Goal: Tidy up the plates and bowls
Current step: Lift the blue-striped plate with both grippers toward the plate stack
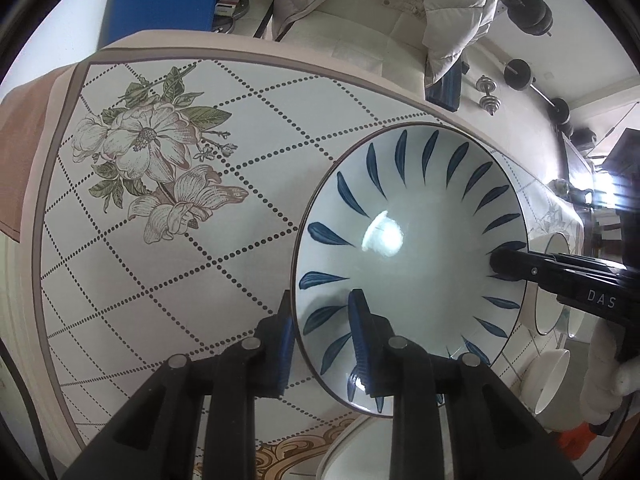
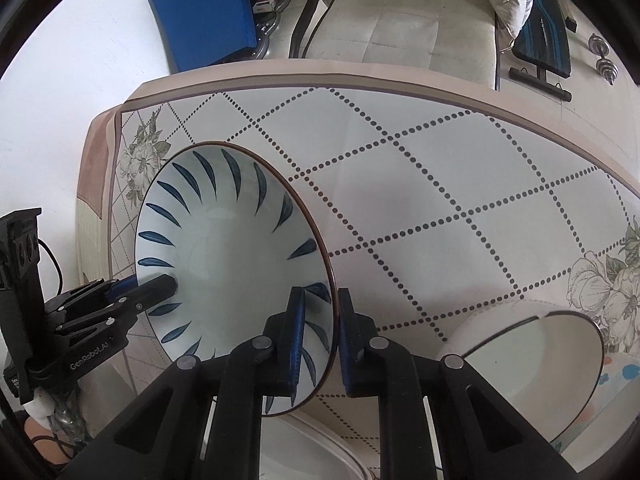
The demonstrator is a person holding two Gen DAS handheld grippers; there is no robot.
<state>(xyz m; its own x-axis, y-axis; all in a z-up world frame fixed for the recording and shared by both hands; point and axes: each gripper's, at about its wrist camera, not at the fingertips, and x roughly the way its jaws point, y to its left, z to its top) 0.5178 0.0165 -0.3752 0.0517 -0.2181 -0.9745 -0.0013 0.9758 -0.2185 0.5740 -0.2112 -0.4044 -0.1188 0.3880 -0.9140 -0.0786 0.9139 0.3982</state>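
Two-handed carry of a patterned bowl [image 1: 412, 240] above the tabletop [image 1: 240, 208]. The left gripper [image 1: 320, 344] pinches the bowl's near-left rim, one pad inside the wall and one outside; the right gripper [image 2: 320, 340] pinches the opposite rim in the same way, so the bowl hangs between the two and appears clear of the flowered tablecloth [image 2: 440, 200]. To carry out this step well, both hands should travel together at one height and keep their spacing constant: any drift apart would drag the glazed rim out of a pad, and any squeeze inward would tilt the bowl. Because each grip bites only a shallow strip of rim, slow and level motion is advisable, followed by a gentle set-down before either gripper lets go. The bowl is wide and flared, white inside, with dark blue leaf-shaped strokes radiating around the wall and a thin dark line along its edge; a bright glare marks its glossy bottom. Judged from the glaze, the surface is probably slippery. A plain white bowl [image 2: 532, 364] sits just to the right, a likely stacking partner.
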